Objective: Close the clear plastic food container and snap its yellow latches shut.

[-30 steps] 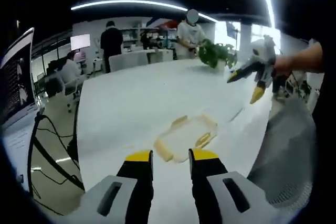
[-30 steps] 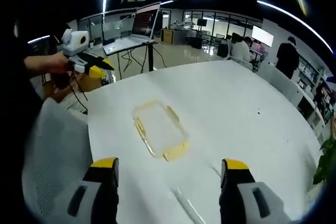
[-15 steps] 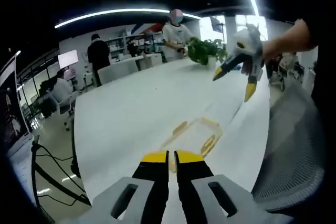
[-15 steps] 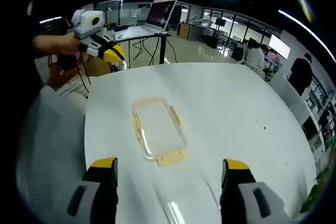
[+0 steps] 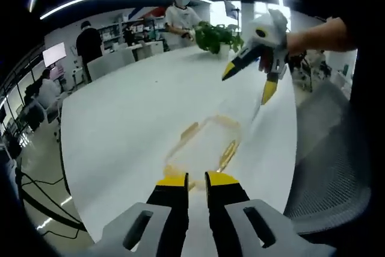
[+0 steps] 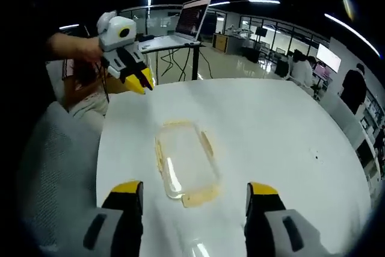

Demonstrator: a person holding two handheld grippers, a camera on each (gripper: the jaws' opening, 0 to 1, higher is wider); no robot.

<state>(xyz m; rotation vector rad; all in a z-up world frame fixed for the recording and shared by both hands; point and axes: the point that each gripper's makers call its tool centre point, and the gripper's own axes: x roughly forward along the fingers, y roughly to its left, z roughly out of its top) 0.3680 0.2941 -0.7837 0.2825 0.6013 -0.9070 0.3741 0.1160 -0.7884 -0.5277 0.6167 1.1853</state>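
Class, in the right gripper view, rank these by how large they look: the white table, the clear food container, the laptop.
1. White table, by far the largest.
2. Clear food container.
3. Laptop, which looks smallest, though it stands farther back, so its true size is unsure.

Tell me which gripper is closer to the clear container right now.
Left, as far as I can judge. The left gripper hangs just short of the clear container's near end, jaws almost shut. The right gripper, jaws wide open, hovers above its opposite end.
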